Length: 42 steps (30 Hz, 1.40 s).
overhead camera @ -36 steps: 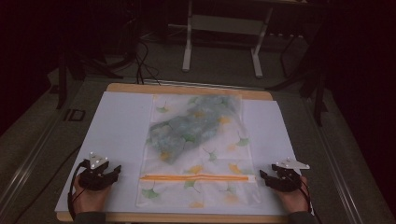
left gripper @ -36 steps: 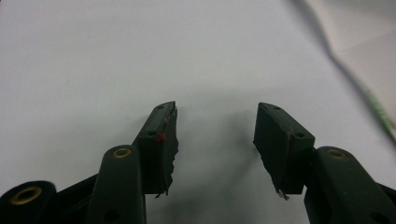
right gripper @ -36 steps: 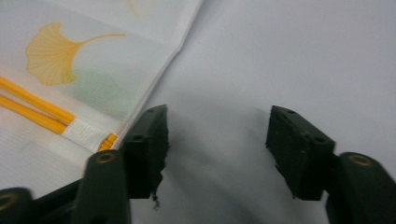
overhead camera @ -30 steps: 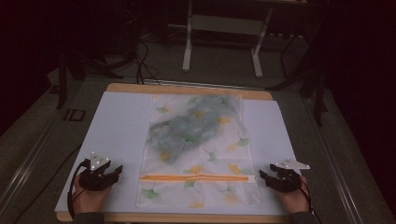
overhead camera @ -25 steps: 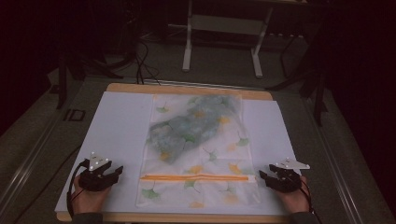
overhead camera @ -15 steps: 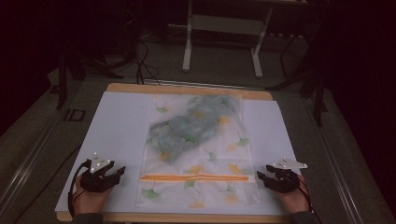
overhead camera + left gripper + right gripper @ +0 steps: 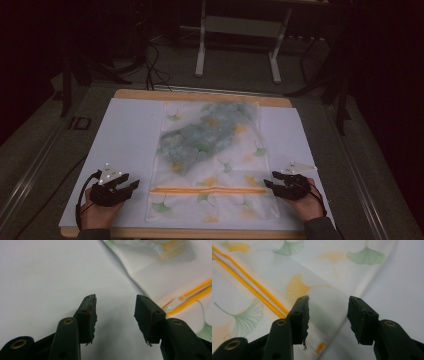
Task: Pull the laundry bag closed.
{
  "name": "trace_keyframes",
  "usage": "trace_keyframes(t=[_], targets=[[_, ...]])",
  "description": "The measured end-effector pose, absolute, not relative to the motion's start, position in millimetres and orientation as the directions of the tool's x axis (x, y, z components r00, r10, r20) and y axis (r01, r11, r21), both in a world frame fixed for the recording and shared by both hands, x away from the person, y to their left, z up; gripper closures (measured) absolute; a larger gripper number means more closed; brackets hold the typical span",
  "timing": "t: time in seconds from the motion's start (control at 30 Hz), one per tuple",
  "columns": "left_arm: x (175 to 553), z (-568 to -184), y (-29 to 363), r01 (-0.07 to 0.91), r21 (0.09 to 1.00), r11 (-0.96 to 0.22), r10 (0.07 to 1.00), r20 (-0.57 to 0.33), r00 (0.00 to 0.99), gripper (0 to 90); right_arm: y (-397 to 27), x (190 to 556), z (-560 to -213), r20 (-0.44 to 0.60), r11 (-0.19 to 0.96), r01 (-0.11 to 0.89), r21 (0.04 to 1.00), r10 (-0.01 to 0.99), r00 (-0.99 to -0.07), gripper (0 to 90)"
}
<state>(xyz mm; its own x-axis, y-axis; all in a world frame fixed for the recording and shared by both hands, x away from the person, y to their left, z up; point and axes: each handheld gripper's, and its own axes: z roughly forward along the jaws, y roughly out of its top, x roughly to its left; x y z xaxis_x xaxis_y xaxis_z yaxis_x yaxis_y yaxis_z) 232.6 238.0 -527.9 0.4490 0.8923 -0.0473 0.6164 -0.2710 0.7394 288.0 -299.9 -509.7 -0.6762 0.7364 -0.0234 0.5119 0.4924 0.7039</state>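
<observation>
Frosted leaf-print bag (image 7: 212,165) between left gripper (image 7: 131,186) and right gripper (image 7: 269,184).

A: Bag (image 7: 215,165) colours?
B: Translucent white w/ ginkgo-leaf print, yellow + green; orange double zip strip (image 7: 207,189) across near end. Blue-green bundle (image 7: 200,137) inside, far half.
A: Surface?
B: White sheet (image 7: 125,135) on light wood table (image 7: 200,95).
A: Grippers?
B: Both black: left gripper (image 7: 131,186), right gripper (image 7: 269,184); grey plates w/ white dots.
</observation>
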Motion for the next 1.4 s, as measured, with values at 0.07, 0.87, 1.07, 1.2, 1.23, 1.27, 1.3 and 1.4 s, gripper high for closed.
trace_keyframes(t=[0.07,0.87,1.07,1.2,1.23,1.27,1.3,1.4], targets=[[232,-528,237,0.615,0.738,-0.278,0.889,-0.045,0.455,51.7,-291,292,-510,-0.024,0.517,0.496,0.698,0.709,-0.705,51.9],[233,-527,237,0.615,0.728,-0.303,0.877,-0.039,0.479,50.5,-227,305,-502,-0.027,0.635,0.374,0.676,0.528,-0.849,56.5],[232,-526,236,0.605,0.732,-0.313,0.870,-0.035,0.492,54.1,-206,309,-500,-0.027,0.662,0.339,0.669,0.477,-0.878,57.6],[231,-526,237,0.605,0.733,-0.311,0.868,-0.040,0.495,56.4,-198,310,-499,-0.028,0.669,0.328,0.667,0.462,-0.886,57.4],[231,-526,237,0.605,0.734,-0.309,0.868,-0.041,0.494,56.6,-195,310,-499,-0.029,0.673,0.323,0.665,0.456,-0.890,57.4],[231,-526,237,0.604,0.735,-0.307,0.868,-0.043,0.494,57.2,-193,311,-499,-0.029,0.674,0.319,0.666,0.451,-0.892,57.3],[231,-526,237,0.604,0.735,-0.309,0.868,-0.041,0.494,57.8,-190,311,-498,-0.027,0.674,0.316,0.667,0.446,-0.895,57.2],[231,-526,238,0.601,0.734,-0.317,0.867,-0.034,0.498,58.9,-184,313,-497,-0.027,0.681,0.306,0.666,0.432,-0.901,56.9]])
